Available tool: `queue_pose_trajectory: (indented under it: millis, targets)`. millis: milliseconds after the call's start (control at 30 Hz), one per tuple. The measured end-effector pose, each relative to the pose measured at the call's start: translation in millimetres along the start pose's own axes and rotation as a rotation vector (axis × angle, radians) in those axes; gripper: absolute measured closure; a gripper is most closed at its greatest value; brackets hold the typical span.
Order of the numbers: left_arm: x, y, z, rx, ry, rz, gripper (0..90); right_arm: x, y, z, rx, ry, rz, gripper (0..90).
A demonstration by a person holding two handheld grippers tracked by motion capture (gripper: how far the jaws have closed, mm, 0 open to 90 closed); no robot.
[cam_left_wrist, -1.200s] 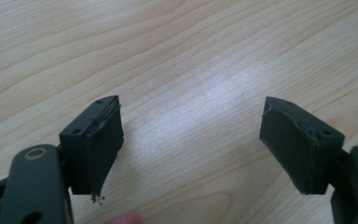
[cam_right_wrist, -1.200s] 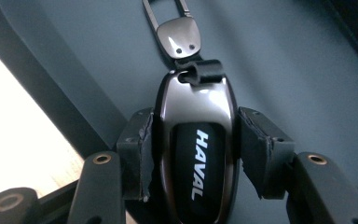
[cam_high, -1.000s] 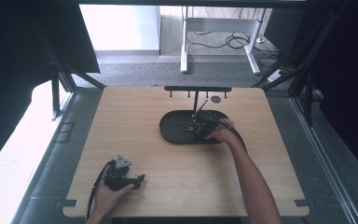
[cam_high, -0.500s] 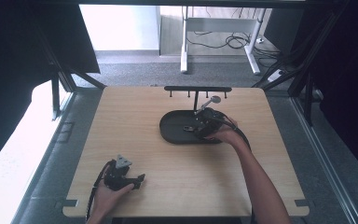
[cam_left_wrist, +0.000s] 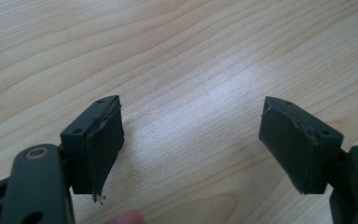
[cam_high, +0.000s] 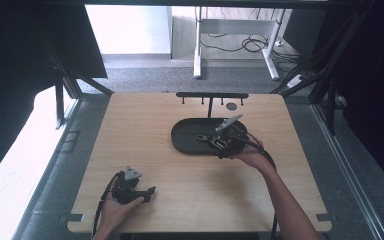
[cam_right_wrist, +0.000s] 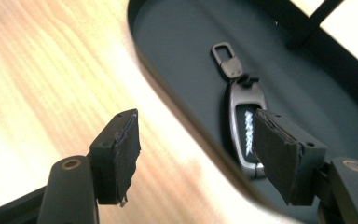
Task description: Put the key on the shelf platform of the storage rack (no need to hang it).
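A black oval tray [cam_high: 187, 142] sits mid-table, and a dark key fob [cam_right_wrist: 243, 122] with a metal clip [cam_right_wrist: 227, 58] lies in it. My right gripper [cam_high: 214, 143] hovers at the tray's near right rim. In the right gripper view its jaws [cam_right_wrist: 198, 149] stand open, one over the wood and one over the fob, with nothing between them. Near the front left, my left gripper [cam_high: 149, 194] rests low on the table. It is open [cam_left_wrist: 191, 140] over bare wood.
A black T-shaped rack [cam_high: 211, 95] with small hooks rises from the tray's back edge. Beside the rack, a small dark disc [cam_high: 231, 106] lies on the wooden table [cam_high: 130, 135]. Cables trail from both grippers toward the front edge.
My right gripper has shifted slightly at the tray's near rim, tilting so that its grey plate shows more. The left gripper has stayed put.
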State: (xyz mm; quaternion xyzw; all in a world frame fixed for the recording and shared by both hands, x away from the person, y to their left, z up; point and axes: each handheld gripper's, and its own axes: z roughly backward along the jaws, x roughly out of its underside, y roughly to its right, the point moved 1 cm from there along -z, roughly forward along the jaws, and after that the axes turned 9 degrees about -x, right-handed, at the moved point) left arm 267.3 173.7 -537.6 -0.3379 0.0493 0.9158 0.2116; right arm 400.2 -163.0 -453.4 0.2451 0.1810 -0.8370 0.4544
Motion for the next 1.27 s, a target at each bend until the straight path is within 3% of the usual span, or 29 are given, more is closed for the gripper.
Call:
queue_pose_trajectory:
  millis: [567, 667, 733, 800, 900, 1067, 1133, 1267]
  targets:
    - [0.1, -0.5, 0.7, -0.002, 0.004, 0.002, 22.3, 67.9, -41.1, 15.5, -0.059, 0.094, -0.026, 31.0]
    - [-0.3, 0.3, 0.5, -0.001, 0.004, -0.004, 22.4, 74.5, -44.9, 12.3, -0.038, 0.061, -0.012, 30.1]
    - [-0.4, 1.2, 0.3, -0.002, 0.003, -0.001, 22.4, 78.8, -44.9, 11.1, -0.024, 0.063, -0.018, 30.1]
    - [-0.5, 1.1, 0.4, 0.000, 0.005, -0.003, 22.4, 85.4, -42.9, 8.3, -0.061, 0.093, -0.058, 30.3]
    - [-0.5, 0.6, 0.9, -0.003, 0.006, -0.006, 22.3, 91.5, -41.9, 4.8, -0.049, 0.075, -0.060, 29.9]
    - [-0.4, 0.5, 1.6, -0.004, 0.006, -0.007, 22.3, 92.6, -41.2, 8.1, -0.049, 0.111, -0.073, 29.9]
    - [-0.5, 1.2, 2.4, -0.005, 0.008, -0.007, 22.2, 93.7, -40.2, 11.2, -0.038, 0.132, -0.079, 29.2]
    - [-0.7, 1.5, 3.5, -0.005, 0.010, -0.008, 22.1, 101.1, -32.3, 10.8, 0.023, 0.099, -0.105, 25.4]
